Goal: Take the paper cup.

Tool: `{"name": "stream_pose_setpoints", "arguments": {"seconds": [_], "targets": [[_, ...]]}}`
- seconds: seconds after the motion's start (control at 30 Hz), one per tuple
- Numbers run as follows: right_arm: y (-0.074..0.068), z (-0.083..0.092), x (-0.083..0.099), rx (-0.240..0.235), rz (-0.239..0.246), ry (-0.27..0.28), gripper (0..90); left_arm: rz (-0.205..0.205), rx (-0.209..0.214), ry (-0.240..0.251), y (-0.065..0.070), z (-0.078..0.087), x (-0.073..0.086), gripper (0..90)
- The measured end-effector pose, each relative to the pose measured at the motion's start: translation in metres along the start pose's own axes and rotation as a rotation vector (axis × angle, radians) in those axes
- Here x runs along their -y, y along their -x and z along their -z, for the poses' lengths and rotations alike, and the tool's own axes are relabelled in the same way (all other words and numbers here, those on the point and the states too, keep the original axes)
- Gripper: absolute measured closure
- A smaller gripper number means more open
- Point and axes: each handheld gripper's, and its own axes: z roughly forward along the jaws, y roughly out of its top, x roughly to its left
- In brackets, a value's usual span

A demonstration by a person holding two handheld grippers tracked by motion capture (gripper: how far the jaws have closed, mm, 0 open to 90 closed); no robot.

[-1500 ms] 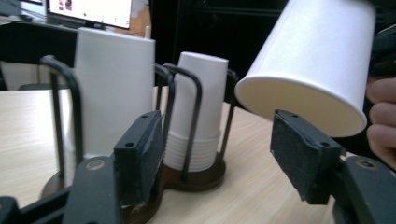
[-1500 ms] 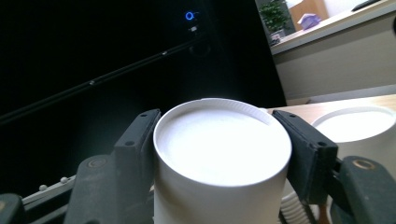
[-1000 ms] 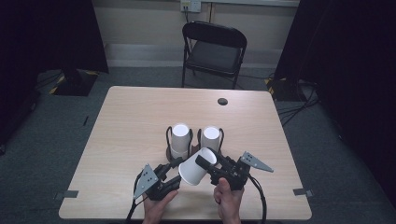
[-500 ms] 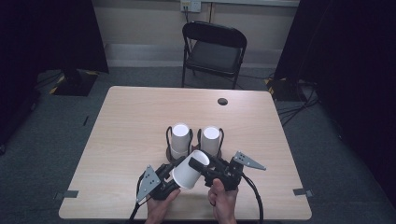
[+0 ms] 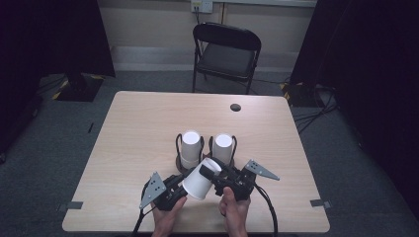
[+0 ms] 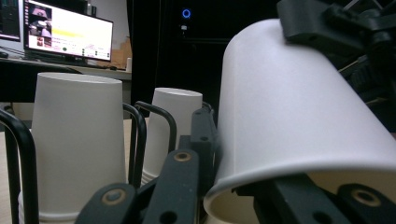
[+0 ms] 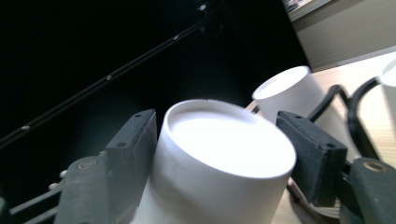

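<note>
White cup (image 5: 199,178) tilted, right gripper (image 7: 219,140) clamping it (apparently)

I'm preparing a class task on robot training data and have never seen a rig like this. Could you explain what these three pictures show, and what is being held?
There is no robot here: a person holds a hand-operated gripper in each hand. The high view looks down on a wooden table. The other two pictures come from small cameras riding on each gripper. On the table, two upside-down white paper cups sit in a black wire holder. The left gripper and right gripper share a third cup, tilted: the right one's fingers flank its closed base, the left one's reach its open rim.
</note>
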Motion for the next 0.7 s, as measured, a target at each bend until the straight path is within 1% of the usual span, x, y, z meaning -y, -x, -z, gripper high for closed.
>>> {"name": "stream_pose_setpoints", "arguments": {"seconds": [0.07, 0.13, 0.17, 0.2, 0.27, 0.33, 0.43, 0.5, 0.6, 0.7], "targets": [[0.0015, 0.0011, -0.0014, 0.017, 0.006, 0.003, 29.8, 0.005, 0.009, -0.008, 0.0, 0.0001, -0.001, 84.4], [0.0016, 0.0018, -0.0022, 0.027, 0.025, 0.003, 29.4, -0.006, 0.023, -0.023, -0.0001, -0.0002, -0.0013, 85.3], [0.0014, 0.0023, -0.0026, 0.036, 0.033, 0.005, 29.1, -0.006, 0.03, -0.03, -0.0001, -0.0003, -0.0012, 85.9], [0.0012, 0.003, -0.003, 0.044, 0.043, 0.005, 29.0, 0.001, 0.032, -0.034, 0.0004, -0.0005, -0.0009, 86.2], [0.0012, 0.0045, -0.0041, 0.058, 0.067, 0.003, 28.9, 0.002, 0.034, -0.047, -0.0001, -0.0002, -0.0003, 86.4], [0.0012, 0.0057, -0.0049, 0.069, 0.073, 0.002, 28.9, 0.014, 0.044, -0.06, -0.0013, -0.0001, 0.0002, 86.4], [0.0029, 0.0071, -0.0053, 0.084, 0.084, -0.005, 28.6, 0.015, 0.053, -0.082, -0.0033, 0.0004, -0.0003, 86.5], [0.0044, 0.0081, -0.0054, 0.089, 0.084, -0.003, 28.6, 0.018, 0.052, -0.093, -0.004, 0.0006, -0.0006, 86.5], [0.0048, 0.0084, -0.0054, 0.102, 0.101, -0.01, 28.6, 0.018, 0.04, -0.121, -0.0054, 0.0014, -0.0017, 86.4], [0.0046, 0.009, -0.005, 0.091, 0.115, -0.016, 28.6, 0.023, 0.038, -0.154, -0.0083, 0.0027, -0.0024, 86.3]]}}
